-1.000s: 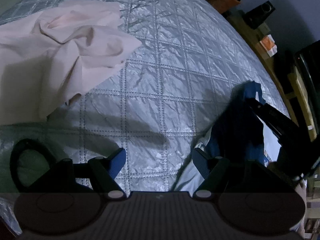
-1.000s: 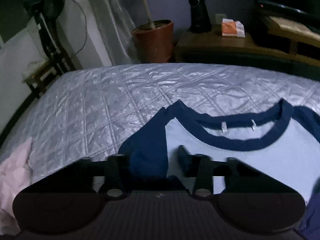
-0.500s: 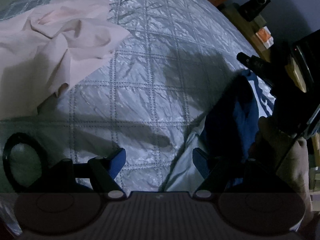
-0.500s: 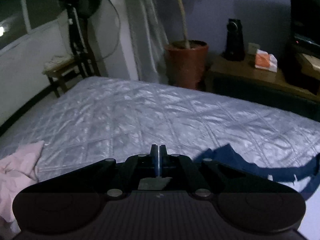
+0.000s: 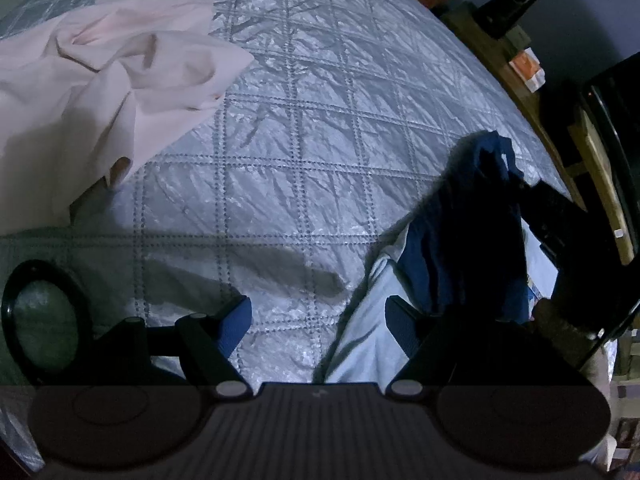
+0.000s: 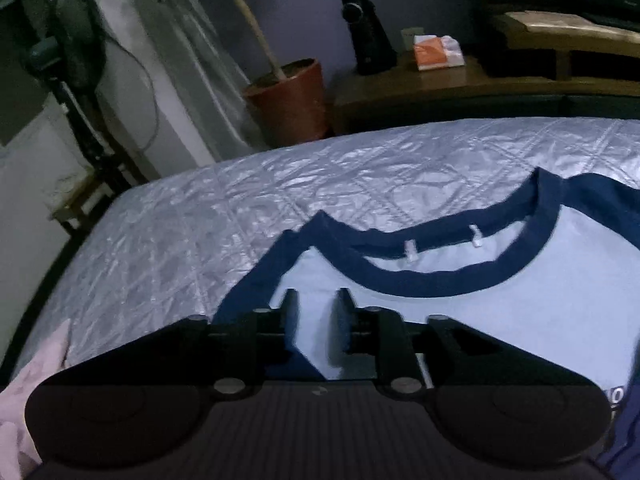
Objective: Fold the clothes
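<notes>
Lighting is dim; dark regions at the right of the left wrist view are hard to resolve. There the right gripper (image 5: pixel 560 216) is seen only as a black body beside the shirt's folded navy sleeve (image 5: pixel 472 232), and its fingertips cannot be made out. The T-shirt (image 6: pixel 460 312) is cut off at the right and bottom edges of the right wrist view; a printed patch near that corner is illegible.

Two garments are counted: one light-blue T-shirt with navy collar and sleeves, and one crumpled pink garment (image 5: pixel 112 64). Two white tag loops are seen inside the collar. One plant pot (image 6: pixel 292 96), one dark speaker (image 6: pixel 368 36) and one orange-and-white packet (image 6: pixel 438 52) are noted beyond the bed (image 5: pixel 300 152).

The T-shirt is laid flat, front up, on the quilted bed. In its own view, the right gripper (image 6: pixel 318 300) is held above the shirt's left shoulder area, just below the collar; its jaws are opening, with nothing pinched between them. The left gripper (image 5: pixel 318 312) is released, jaws wide; bare quilt and the shirt's light edge are seen between them, nothing grasped. The pink garment lies well apart.
</notes>
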`<action>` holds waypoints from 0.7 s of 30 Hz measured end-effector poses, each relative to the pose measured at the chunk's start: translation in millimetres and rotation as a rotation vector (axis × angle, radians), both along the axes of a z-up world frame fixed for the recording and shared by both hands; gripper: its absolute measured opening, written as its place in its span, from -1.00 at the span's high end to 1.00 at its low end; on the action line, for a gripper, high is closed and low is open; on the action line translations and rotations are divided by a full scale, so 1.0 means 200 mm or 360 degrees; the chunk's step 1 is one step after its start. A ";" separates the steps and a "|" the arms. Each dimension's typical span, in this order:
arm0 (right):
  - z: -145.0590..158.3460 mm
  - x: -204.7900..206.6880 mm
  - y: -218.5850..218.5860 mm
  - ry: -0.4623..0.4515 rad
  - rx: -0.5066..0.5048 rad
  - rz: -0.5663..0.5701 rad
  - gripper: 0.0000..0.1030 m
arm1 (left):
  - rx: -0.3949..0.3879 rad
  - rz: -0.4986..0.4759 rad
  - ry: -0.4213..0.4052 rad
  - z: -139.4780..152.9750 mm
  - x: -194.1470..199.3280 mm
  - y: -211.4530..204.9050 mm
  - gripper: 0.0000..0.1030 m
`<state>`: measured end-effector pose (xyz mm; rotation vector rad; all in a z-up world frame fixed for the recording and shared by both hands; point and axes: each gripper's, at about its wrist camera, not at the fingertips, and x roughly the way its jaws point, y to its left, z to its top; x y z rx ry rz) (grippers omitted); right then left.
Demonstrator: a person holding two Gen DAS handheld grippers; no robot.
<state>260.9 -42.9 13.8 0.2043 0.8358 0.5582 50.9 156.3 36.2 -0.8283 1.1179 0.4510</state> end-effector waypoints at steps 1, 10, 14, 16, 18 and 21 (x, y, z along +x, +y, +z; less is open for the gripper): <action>0.01 0.00 0.03 -0.0019 -0.0036 0.0020 0.02 | 0.0001 -0.0002 0.0001 0.00 0.00 0.00 -0.37; 0.09 0.02 0.22 -0.0205 -0.0242 0.0087 1.00 | 0.0006 -0.0012 -0.0001 0.00 0.00 -0.01 -0.37; 0.11 0.06 0.12 -0.0132 -0.0138 -0.0034 0.82 | -0.0006 0.0001 -0.0005 0.00 0.00 0.01 -0.37; 0.07 0.06 0.09 0.0004 -0.0077 0.0090 0.32 | -0.0010 0.0003 -0.0007 0.00 0.00 0.01 -0.37; 0.05 0.04 0.08 0.0071 -0.0045 0.0173 -0.21 | -0.0010 0.0004 -0.0008 0.00 0.00 0.01 -0.37; 0.04 0.02 0.10 0.0084 -0.0066 0.0258 -0.18 | -0.0011 0.0009 -0.0005 0.00 0.00 0.01 -0.37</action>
